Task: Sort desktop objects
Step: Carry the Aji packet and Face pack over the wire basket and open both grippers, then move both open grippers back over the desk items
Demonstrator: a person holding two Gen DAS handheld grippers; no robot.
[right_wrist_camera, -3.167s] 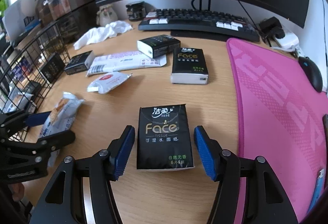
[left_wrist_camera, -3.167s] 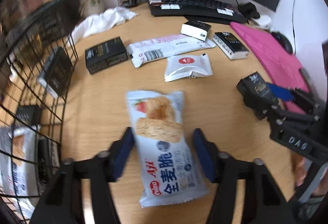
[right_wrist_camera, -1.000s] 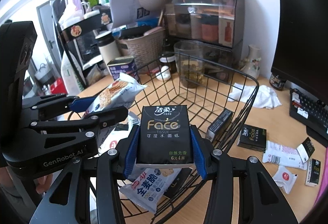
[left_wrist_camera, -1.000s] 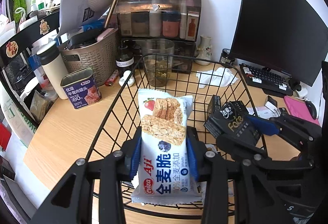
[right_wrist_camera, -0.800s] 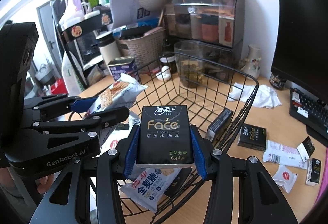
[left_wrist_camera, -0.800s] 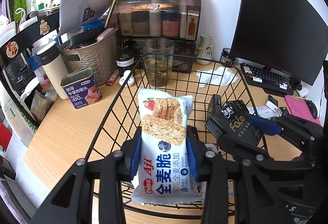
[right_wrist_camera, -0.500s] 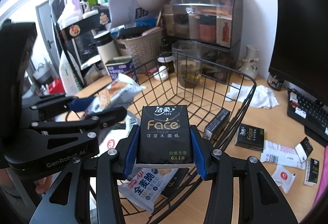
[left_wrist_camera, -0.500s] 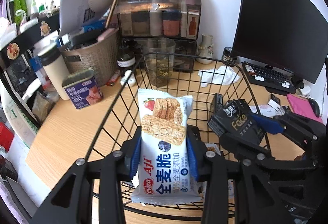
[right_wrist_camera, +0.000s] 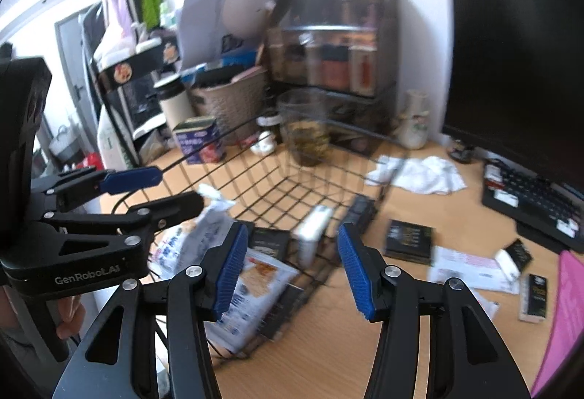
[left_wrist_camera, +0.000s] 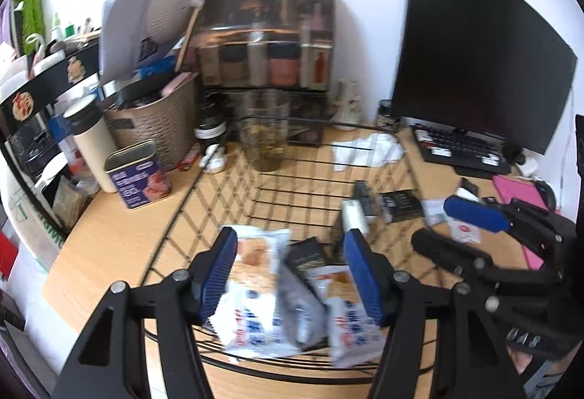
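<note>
The snack packet (left_wrist_camera: 255,289) lies in the wire basket (left_wrist_camera: 314,180) below my left gripper (left_wrist_camera: 290,275), whose jaws are opening with nothing pressed between them. My right gripper (right_wrist_camera: 292,267) is opening too, empty, over the basket on the worktop (right_wrist_camera: 456,213).

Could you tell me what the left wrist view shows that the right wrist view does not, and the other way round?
Only the left wrist view shows the left tongs head-on, jaws opening with nothing gripped above the snack packets, plus the whole monitor. Only the right wrist view shows the right tongs head-on, also opening and empty, and the white packet lying on the desk. Both share the wire basket, the glass cup, the tin can, the white cloth and the keyboard.
</note>
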